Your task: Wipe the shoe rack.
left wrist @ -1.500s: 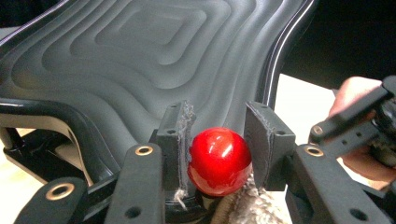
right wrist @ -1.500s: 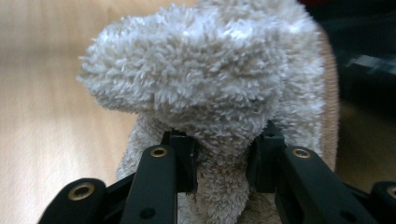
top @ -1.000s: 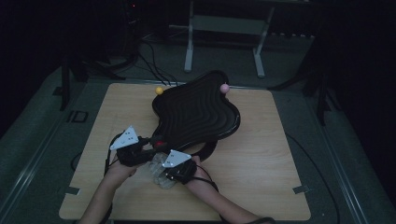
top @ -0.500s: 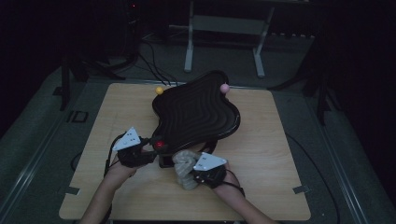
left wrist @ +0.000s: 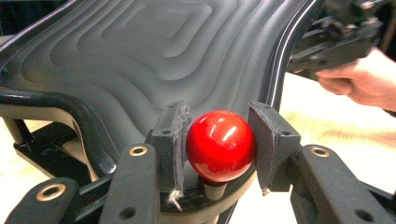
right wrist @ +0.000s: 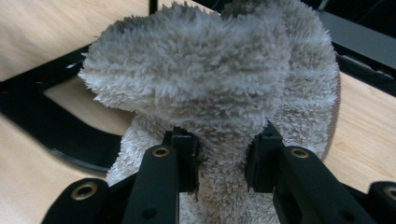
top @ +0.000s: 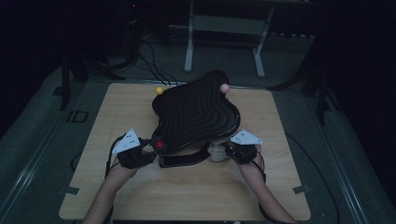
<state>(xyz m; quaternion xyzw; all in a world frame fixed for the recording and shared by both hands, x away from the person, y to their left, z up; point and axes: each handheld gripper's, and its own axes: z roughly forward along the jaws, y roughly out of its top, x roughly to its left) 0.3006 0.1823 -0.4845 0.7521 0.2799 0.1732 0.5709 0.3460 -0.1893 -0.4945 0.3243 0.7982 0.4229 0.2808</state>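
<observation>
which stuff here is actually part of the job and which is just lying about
In use:
- left tool, jaws just closing around the red ball
- right tool, shut on the fluffy grey cloth
- black ridged tray on its stand

Lying about:
- yellow ball at the tray's far edge
- pink ball at the tray's far edge
- wooden table

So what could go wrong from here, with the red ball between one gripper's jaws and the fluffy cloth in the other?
1. The left gripper has just been closing around the red ball, but a gap shows at one pad, so it may slip.
2. The black wavy tray sits tilted on its stand; pushing the ball could rock it.
3. The right gripper pinches the fluffy cloth low down, so its loose end could snag the stand.
</observation>
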